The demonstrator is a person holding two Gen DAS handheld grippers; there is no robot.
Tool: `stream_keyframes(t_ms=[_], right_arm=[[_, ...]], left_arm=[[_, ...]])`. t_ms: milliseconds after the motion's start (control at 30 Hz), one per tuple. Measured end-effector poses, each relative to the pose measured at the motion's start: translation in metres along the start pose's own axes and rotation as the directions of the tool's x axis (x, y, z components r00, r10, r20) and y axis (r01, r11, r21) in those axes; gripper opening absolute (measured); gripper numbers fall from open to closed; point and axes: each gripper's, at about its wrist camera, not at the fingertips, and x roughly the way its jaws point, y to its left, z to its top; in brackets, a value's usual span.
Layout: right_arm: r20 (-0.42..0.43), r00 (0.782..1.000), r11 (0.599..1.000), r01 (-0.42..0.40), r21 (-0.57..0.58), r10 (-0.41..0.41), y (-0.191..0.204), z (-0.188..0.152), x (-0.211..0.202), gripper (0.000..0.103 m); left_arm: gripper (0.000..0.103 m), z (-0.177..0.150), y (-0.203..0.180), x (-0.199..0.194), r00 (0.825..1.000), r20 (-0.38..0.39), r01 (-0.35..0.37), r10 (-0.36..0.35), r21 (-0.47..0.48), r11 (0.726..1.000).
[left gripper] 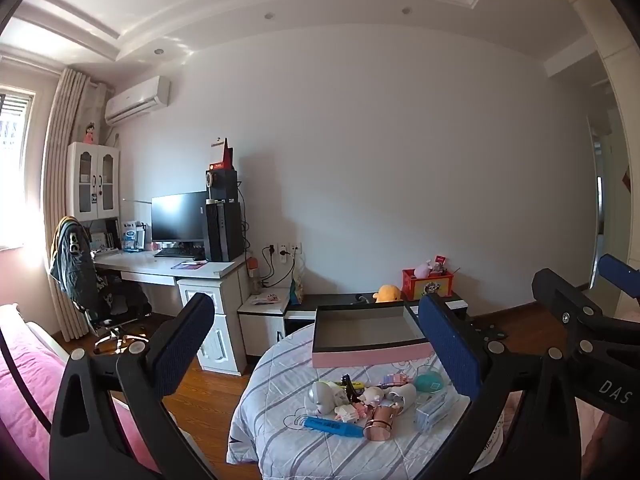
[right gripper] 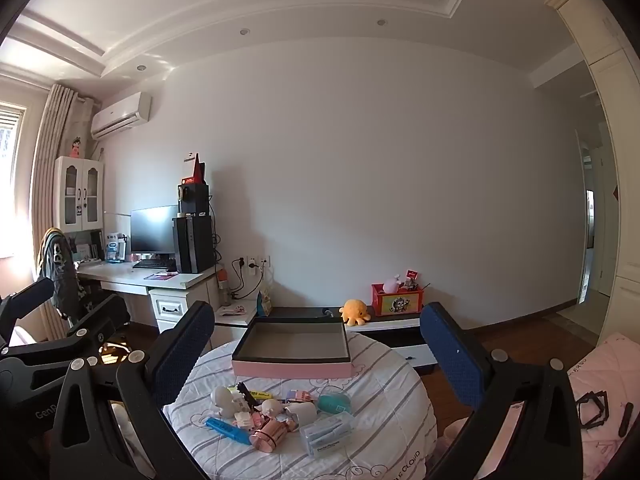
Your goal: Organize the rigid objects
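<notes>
I hold both claws up over the near side of a round table point(right gripper: 384, 364) with a striped cloth. My left claw point(left gripper: 316, 344) is wide open with nothing between its blue pads point(left gripper: 182, 344). My right claw point(right gripper: 316, 348) is just as wide open and holds nothing either; its pads point(right gripper: 452, 356) frame the table from either side.

At the far side of the table sits a shallow box point(right gripper: 292, 346), pink outside with a dark rim and a grey floor. As far as I can see into it, nothing lies inside.

The things to sort lie in a loose pile on the cloth, nearer me than the box and apart from it. At the near left is a blue marker point(right gripper: 228, 430), lying flat. Just right of it is a rose-gold tube point(right gripper: 270, 434), on its side. Right again is a clear case point(right gripper: 328, 434) with pale blue contents I cannot make out. Farther back are a white figure point(right gripper: 224, 400), a white cup point(right gripper: 302, 410) tipped over, and a teal egg point(right gripper: 334, 402).

Beyond the table, on a low cabinet point(right gripper: 396, 324) against the far wall, a red bin point(right gripper: 396, 300) holds small toys, and a yellow plush point(right gripper: 354, 312) sits just left of it.
</notes>
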Motion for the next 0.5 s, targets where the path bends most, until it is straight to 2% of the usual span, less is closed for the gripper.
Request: stream_keyframes(t_ms=[500], right_arm=[[-0.006,1.0,1.0,-0.005,-0.013,0.005,0.0038,0.0005,-0.004,0.103]], left_arm=[[0.103,-0.0017,0.001,0.0031,1.0,-0.017,0.003,-0.003,-0.006,1.0]])
